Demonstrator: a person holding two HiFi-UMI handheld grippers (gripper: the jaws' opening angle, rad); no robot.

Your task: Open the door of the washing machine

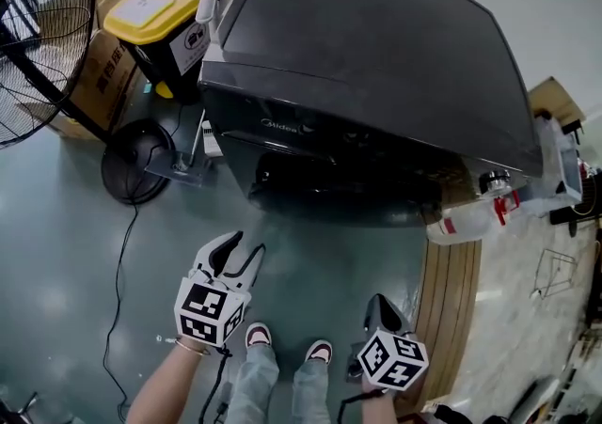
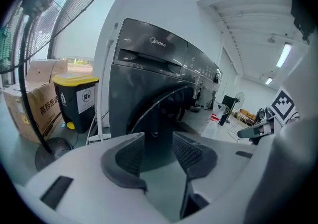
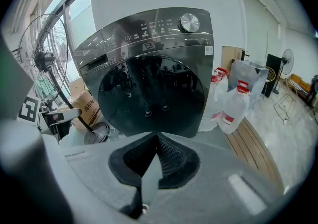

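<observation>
The dark grey washing machine (image 1: 376, 65) stands in front of me, its round glass door (image 3: 149, 94) facing both grippers. In the left gripper view the door's rim (image 2: 154, 104) shows as a bright arc; whether it stands ajar I cannot tell. My left gripper (image 1: 245, 245) hangs low before the machine's left front, open, with nothing between its pads (image 2: 126, 158). It is apart from the door. My right gripper (image 1: 381, 305) stays lower at the right, its jaws shut together on nothing (image 3: 156, 136).
A standing fan (image 1: 38, 37) with its round base (image 1: 136, 159) and cable is at the left, beside cardboard boxes (image 1: 99, 74) and a yellow-lidded black bin (image 1: 165, 13). Plastic jugs (image 1: 470, 220) and a wooden platform (image 1: 456, 290) flank the machine's right. The person's shoes (image 1: 259, 333) are below.
</observation>
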